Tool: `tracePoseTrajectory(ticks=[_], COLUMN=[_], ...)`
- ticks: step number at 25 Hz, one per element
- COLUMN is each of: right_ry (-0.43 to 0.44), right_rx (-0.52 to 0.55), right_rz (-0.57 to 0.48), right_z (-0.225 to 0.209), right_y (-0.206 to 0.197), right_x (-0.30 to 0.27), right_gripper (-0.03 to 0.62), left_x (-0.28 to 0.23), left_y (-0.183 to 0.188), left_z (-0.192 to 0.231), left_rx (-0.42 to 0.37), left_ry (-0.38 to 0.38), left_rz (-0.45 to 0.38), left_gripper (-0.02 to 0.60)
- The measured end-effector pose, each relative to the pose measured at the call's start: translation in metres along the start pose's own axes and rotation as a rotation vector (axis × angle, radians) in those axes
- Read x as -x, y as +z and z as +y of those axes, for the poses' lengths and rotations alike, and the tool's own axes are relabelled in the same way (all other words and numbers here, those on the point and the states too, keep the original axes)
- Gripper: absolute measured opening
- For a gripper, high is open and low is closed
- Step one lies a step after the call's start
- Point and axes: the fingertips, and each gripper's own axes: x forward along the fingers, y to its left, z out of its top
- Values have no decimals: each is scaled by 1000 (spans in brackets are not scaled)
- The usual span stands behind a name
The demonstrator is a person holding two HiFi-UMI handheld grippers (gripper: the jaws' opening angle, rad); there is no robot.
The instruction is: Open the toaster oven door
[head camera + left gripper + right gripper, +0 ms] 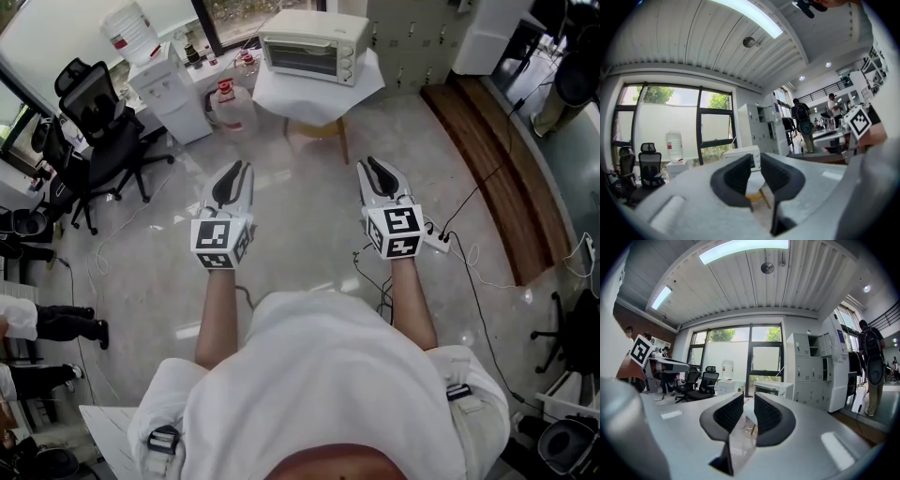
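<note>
At twelve o'clock the shut toaster oven (314,45) stands well off; left gripper (236,172) and right gripper (374,169), fingers apart and empty, should approach squarely.

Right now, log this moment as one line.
oven: door shut | left gripper: open, empty, away from oven | right gripper: open, empty, away from oven

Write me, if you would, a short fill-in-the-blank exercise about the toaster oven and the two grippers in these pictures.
1. The toaster oven stands on a table draped with a ____ cloth.
2. Its door is ____.
3. The left gripper and the right gripper each have ____ between their jaws.
4. In the head view, the water bottle is on the oven's ____ side.

Missing words: white; closed; nothing; left
</note>
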Motion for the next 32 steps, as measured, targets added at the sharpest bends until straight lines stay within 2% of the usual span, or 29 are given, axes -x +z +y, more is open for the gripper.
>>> tracePoseTrajectory(ticks=[7,15,21,28,32], right_ry=[31,16,5,-6,-16], right_rx=[-30,-26,-12,-29,-50], right_rz=[17,27,58,98,101], right_z=[-22,-33,-37,-40,-39], right_y=[-13,-19,-18,-26,-17], right_x=[-16,-62,-124,-207,-258], right_gripper=[56,57,57,57,57], left_x=[-29,-72,-119,-177,-211], left_y=[-6,-25,-38,-62,-68], left_z=[-8,16,67,129,169], left_rx=[-12,8,46,84,98], left_ry=[-8,-35,-42,-56,-75], left_rz=[22,21,22,43,54], left_gripper=[63,63,63,63,63])
